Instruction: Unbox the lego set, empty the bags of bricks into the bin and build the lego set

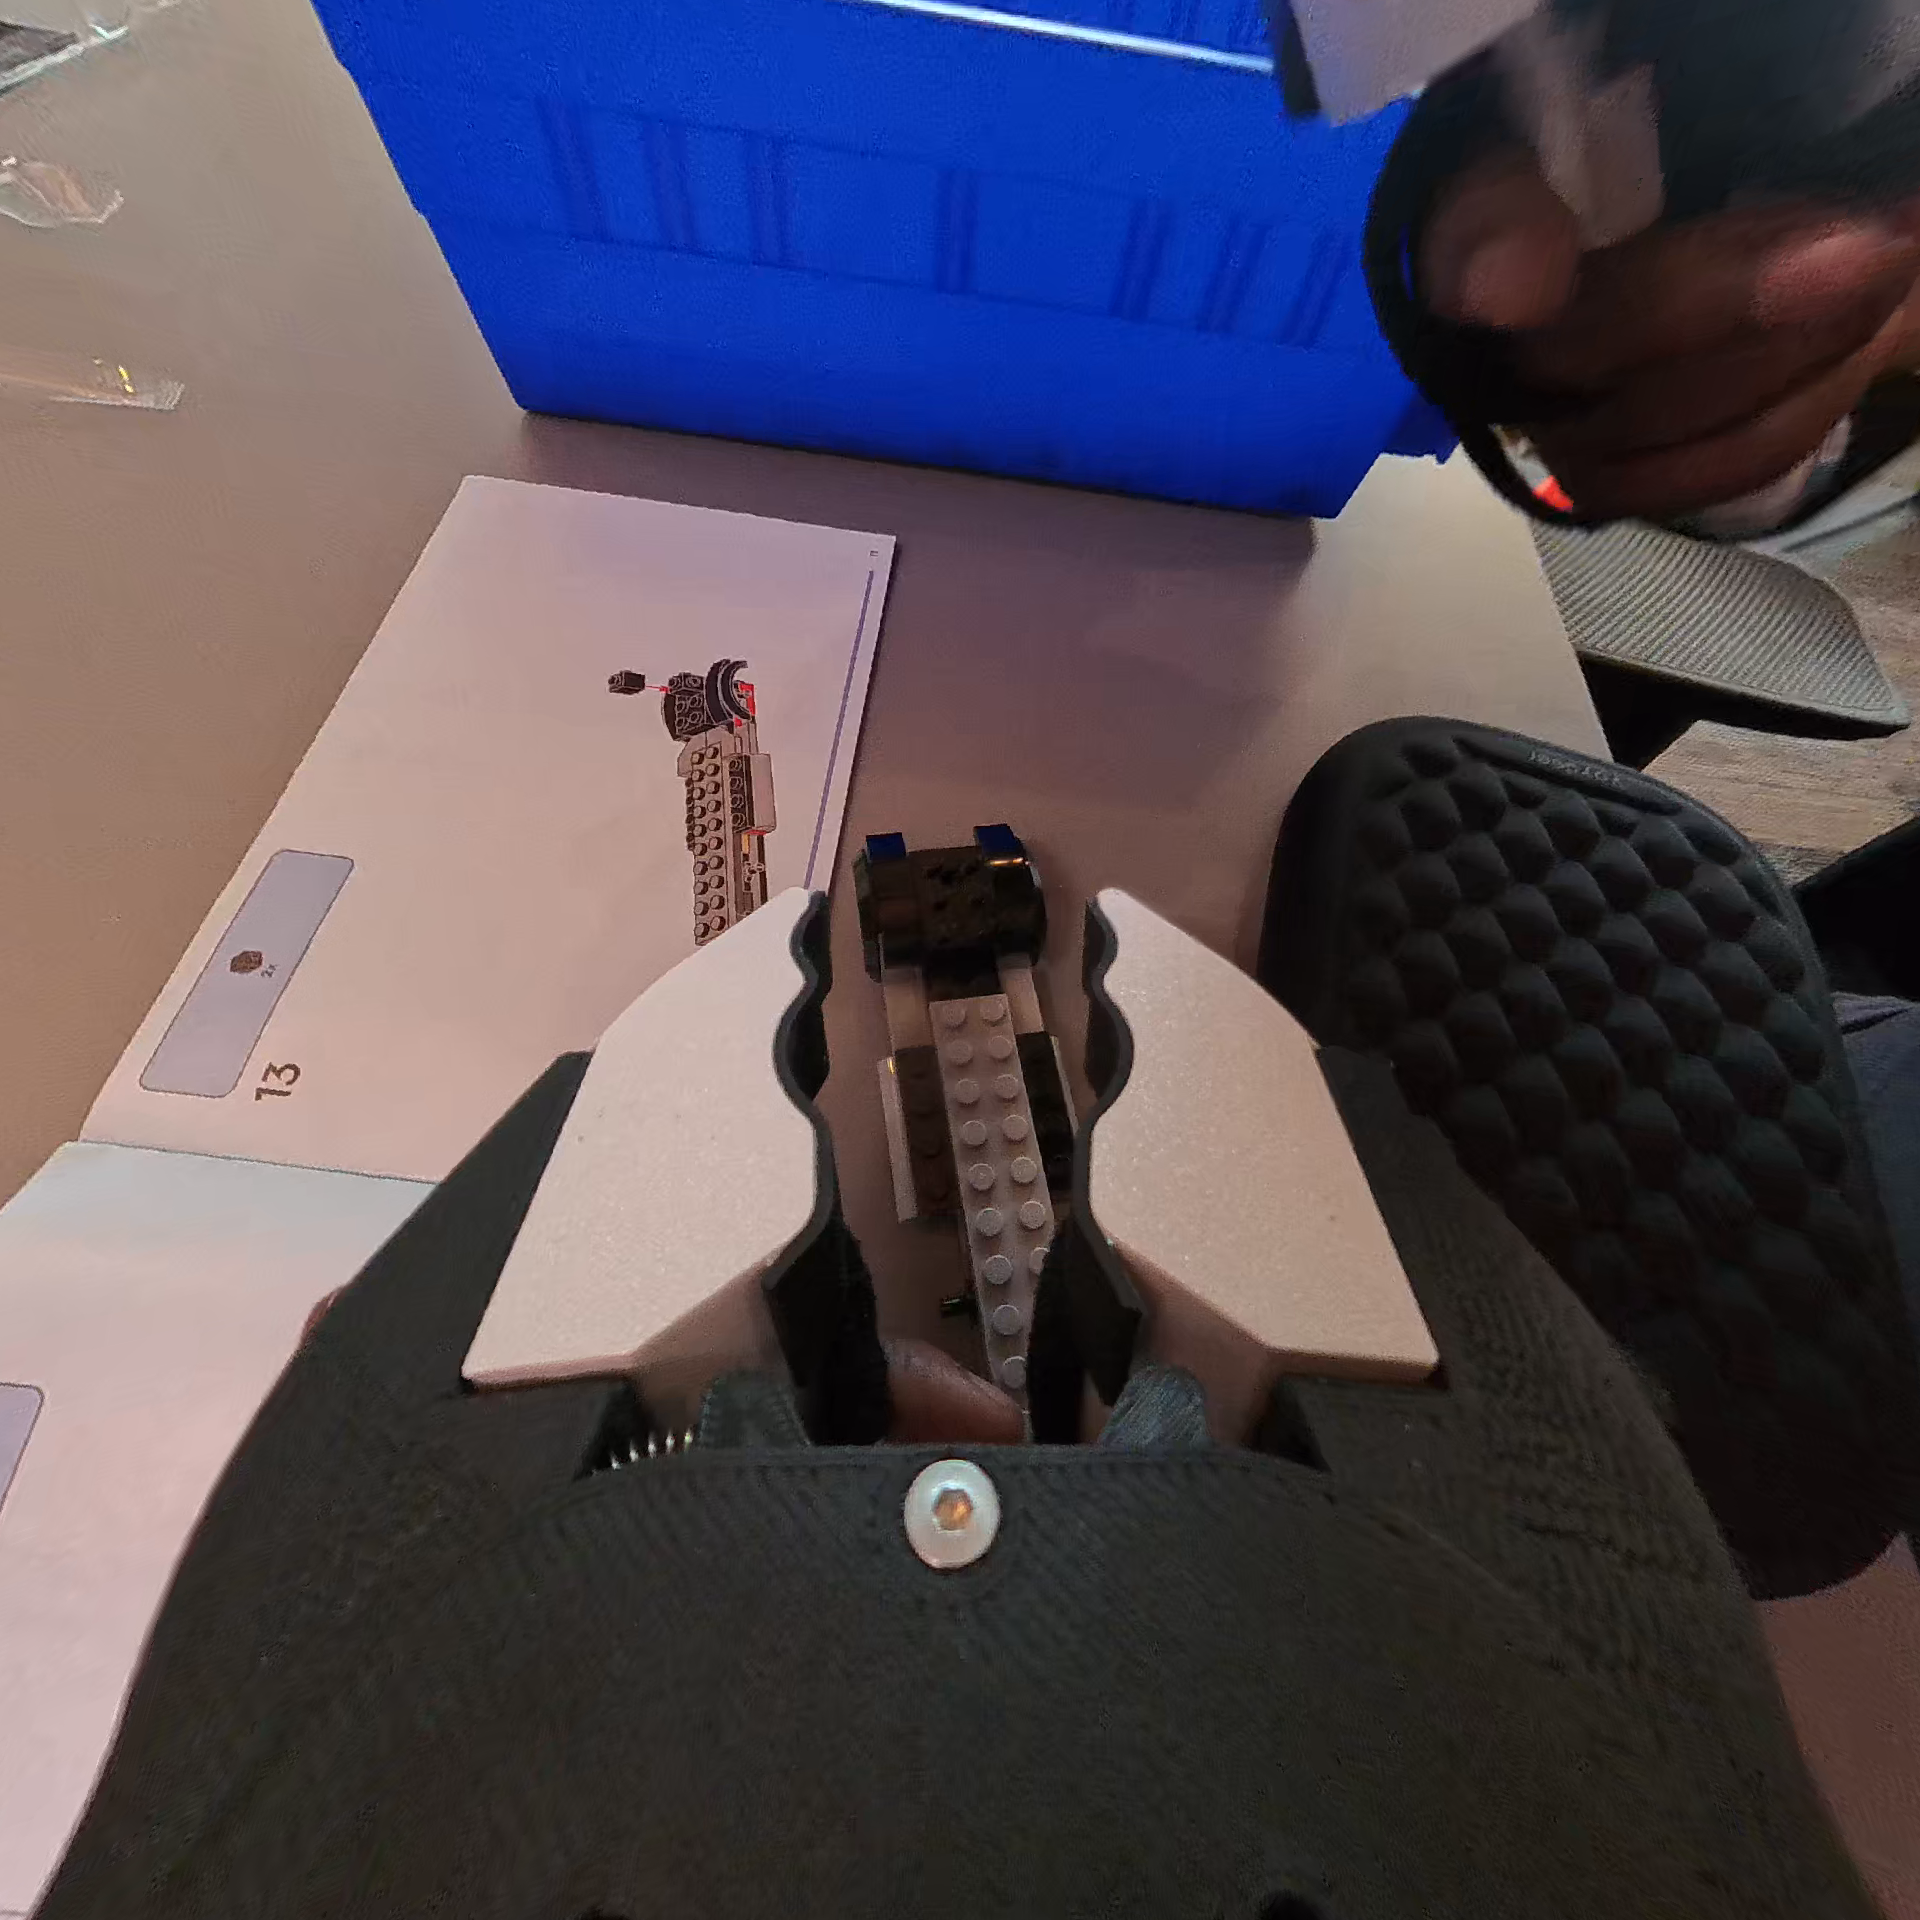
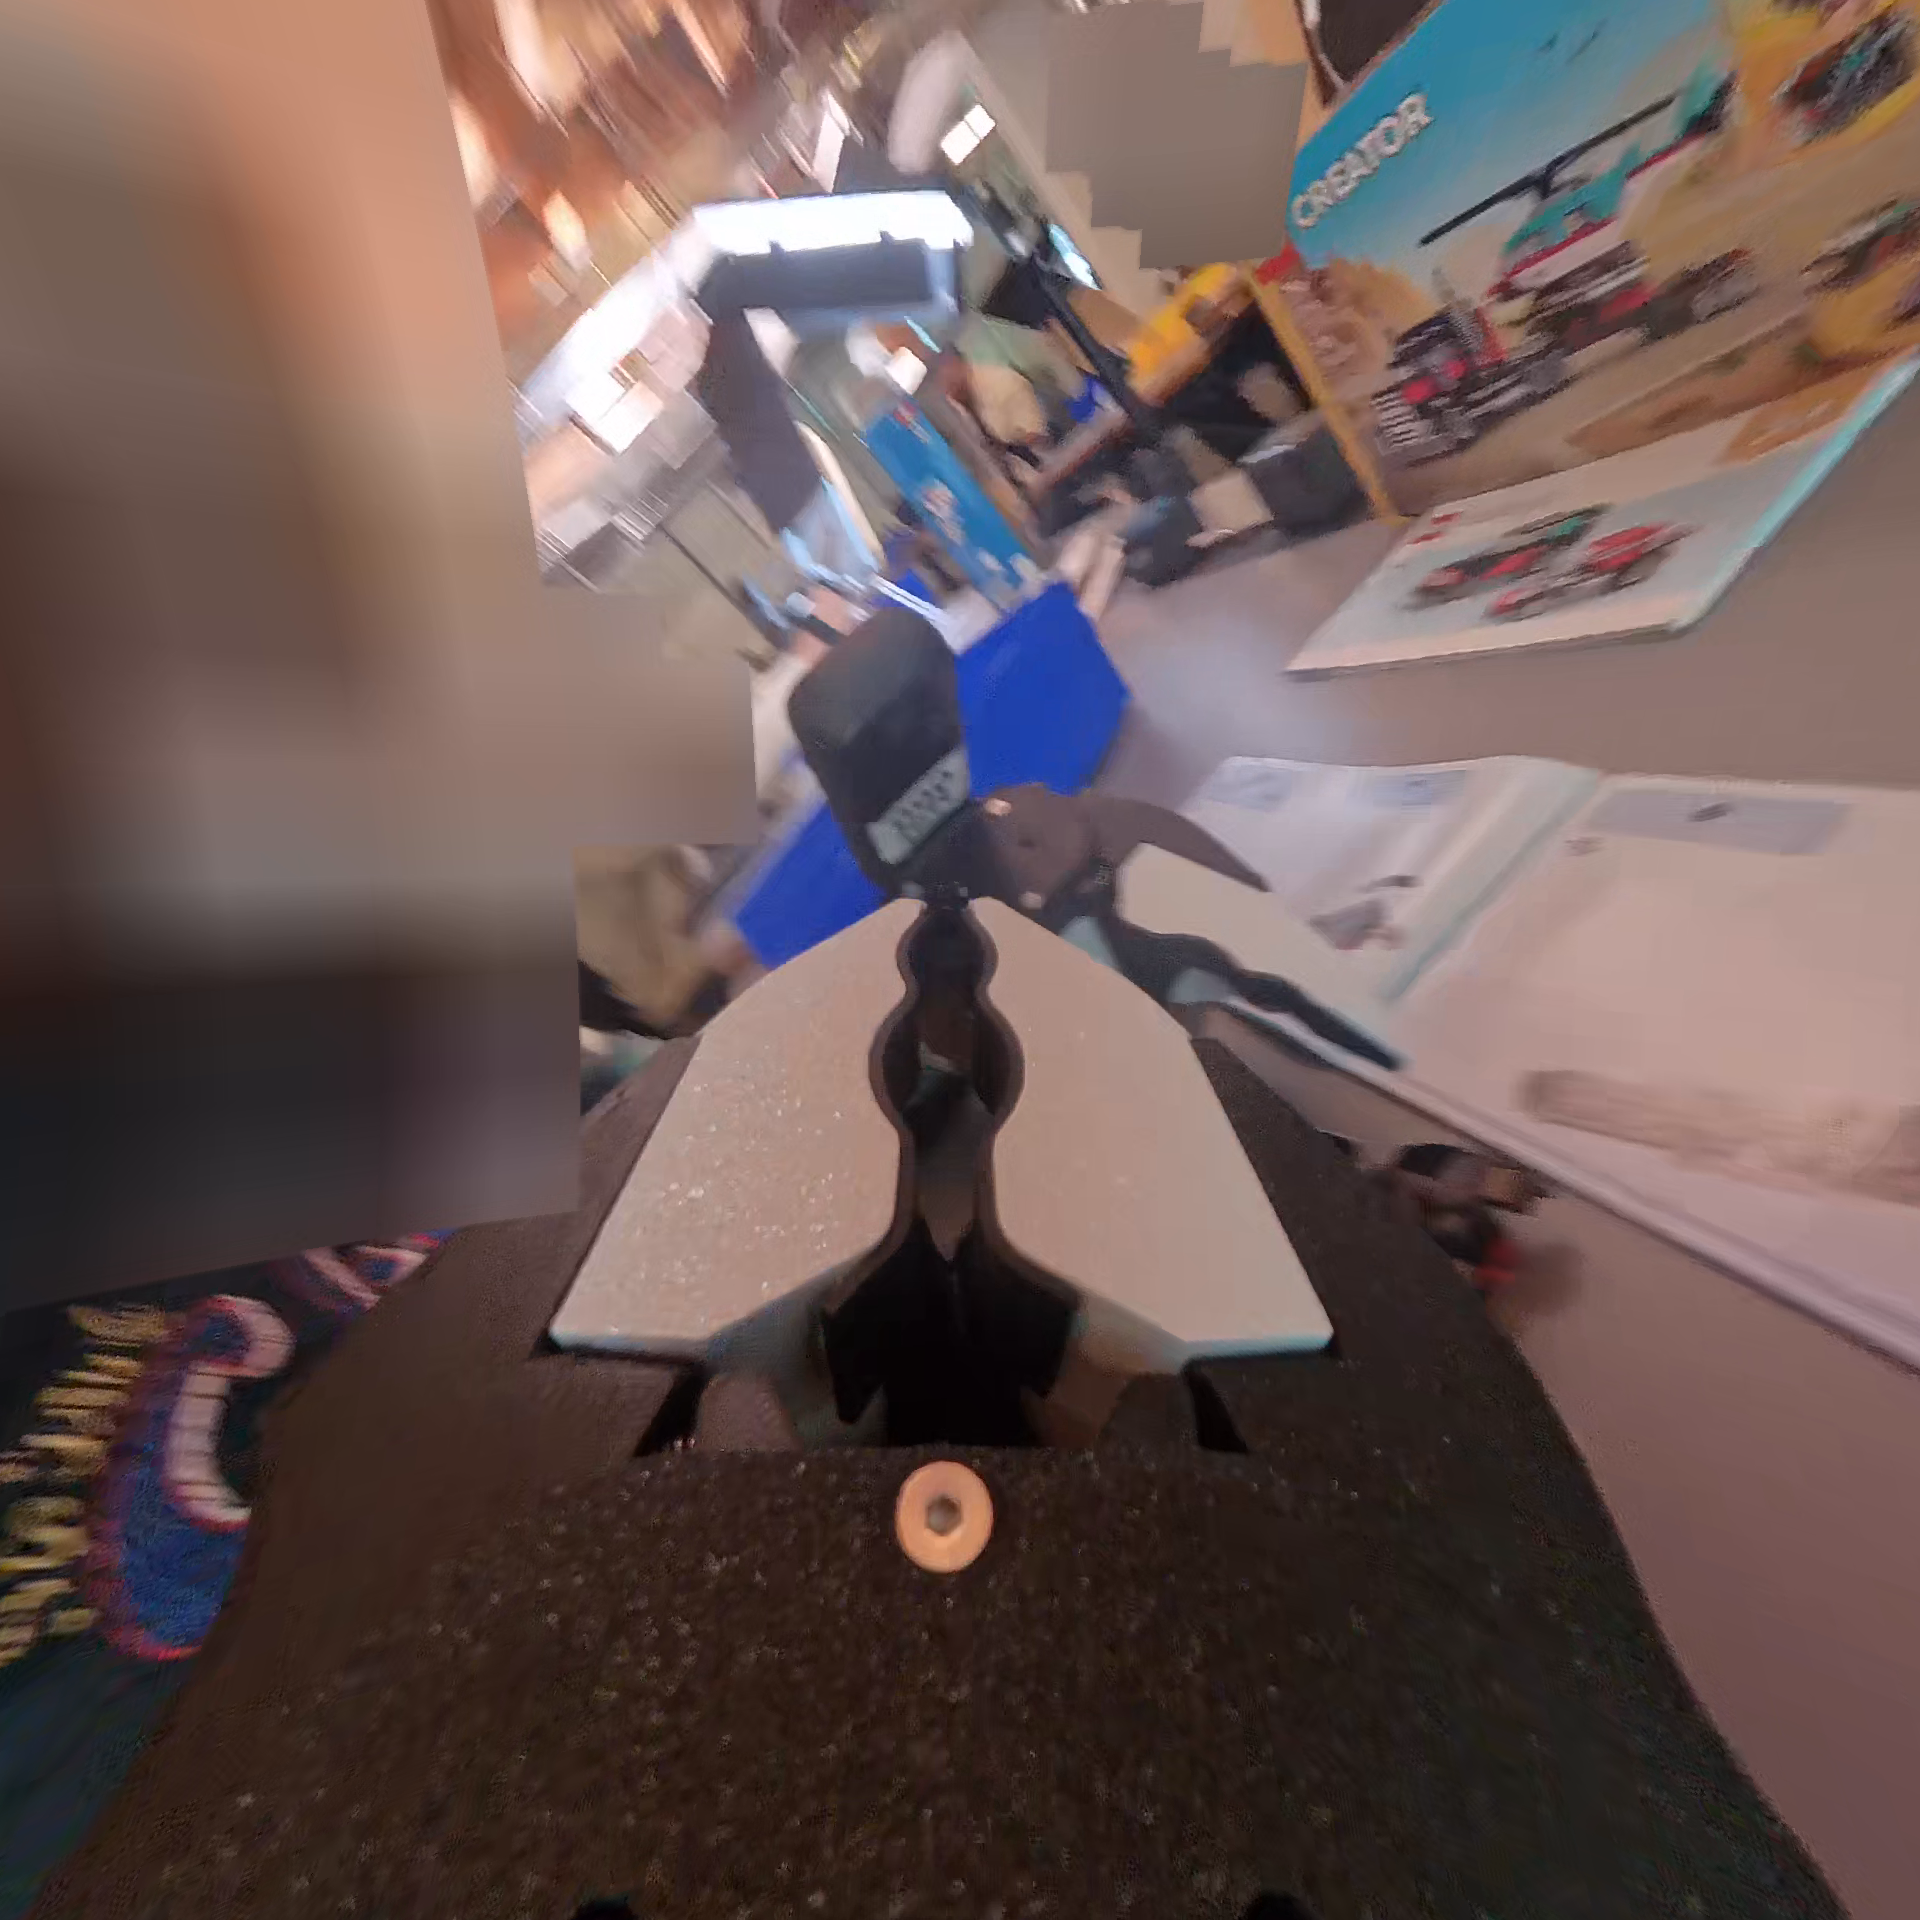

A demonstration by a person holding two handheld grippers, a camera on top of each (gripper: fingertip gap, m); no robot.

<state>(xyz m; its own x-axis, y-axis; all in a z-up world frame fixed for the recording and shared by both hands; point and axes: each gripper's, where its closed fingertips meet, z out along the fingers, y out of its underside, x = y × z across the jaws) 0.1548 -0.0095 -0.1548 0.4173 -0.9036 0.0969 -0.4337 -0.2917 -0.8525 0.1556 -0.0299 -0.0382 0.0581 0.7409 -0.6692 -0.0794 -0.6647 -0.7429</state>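
Note:
A partly built lego model, a long grey studded plate with a black front block and two blue bits, lies between the fingers of my left gripper, which is shut on its sides just above the table. The open instruction booklet lies to its left. My right gripper is shut, with a tiny black piece pinched at its tips, and is raised in the air. In the left wrist view it shows blurred at the upper right. The blue bin stands behind the booklet.
Empty clear bags lie at the far left. A black padded honeycomb surface sits close on the right, with a mesh chair beyond the table edge. The lego box stands upright, with a second booklet flat in front of it.

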